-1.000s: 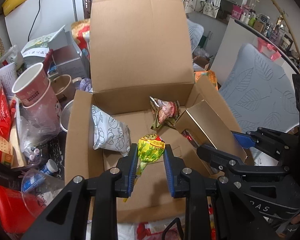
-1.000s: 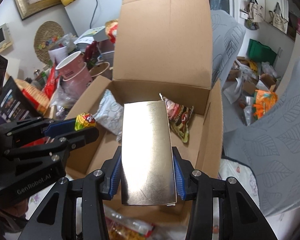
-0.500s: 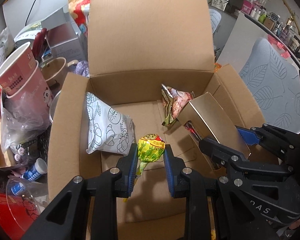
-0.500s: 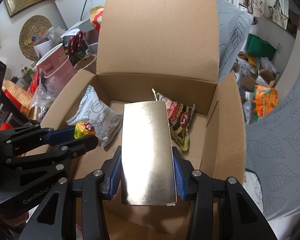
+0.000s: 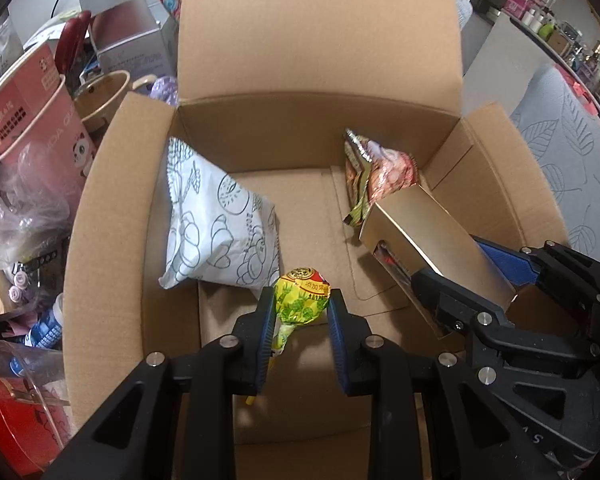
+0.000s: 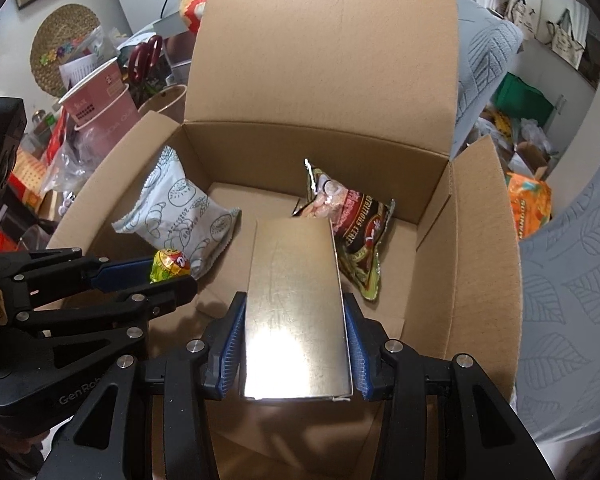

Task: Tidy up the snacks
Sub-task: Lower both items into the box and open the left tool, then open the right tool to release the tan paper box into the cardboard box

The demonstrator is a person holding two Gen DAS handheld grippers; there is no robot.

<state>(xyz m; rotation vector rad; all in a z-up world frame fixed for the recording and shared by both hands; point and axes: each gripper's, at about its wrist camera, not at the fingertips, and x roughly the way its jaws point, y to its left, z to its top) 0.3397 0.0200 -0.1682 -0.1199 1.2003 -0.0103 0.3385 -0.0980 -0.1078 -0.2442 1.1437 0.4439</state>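
An open cardboard box (image 5: pixel 112 216) (image 6: pixel 476 248) fills both views, its lid standing upright at the back. My left gripper (image 5: pixel 302 300) is shut on a yellow-green wrapped lollipop (image 5: pixel 302 296) (image 6: pixel 170 266), held over the box's front middle. My right gripper (image 6: pixel 294 312) is shut on a shiny gold box (image 6: pixel 296 304) (image 5: pixel 436 236), tilted down into the right half of the cardboard box. On the box floor lie a white bread-print packet (image 5: pixel 216 232) (image 6: pixel 176 216) at the left and a dark snack bag (image 5: pixel 376 168) (image 6: pixel 352 224) at the back right.
Left of the box stand pink paper cups (image 5: pixel 28 112), a beige mug (image 5: pixel 104 92), a clear plastic bag (image 5: pixel 16 216) and small bottles (image 5: pixel 44 328). A grey leaf-print cushion (image 6: pixel 572 300) lies to the right, with an orange bag (image 6: pixel 528 204) behind it.
Both grippers have sunk toward the box with their loads, so the box now looks larger and its inside fills the views. Grips are unchanged.
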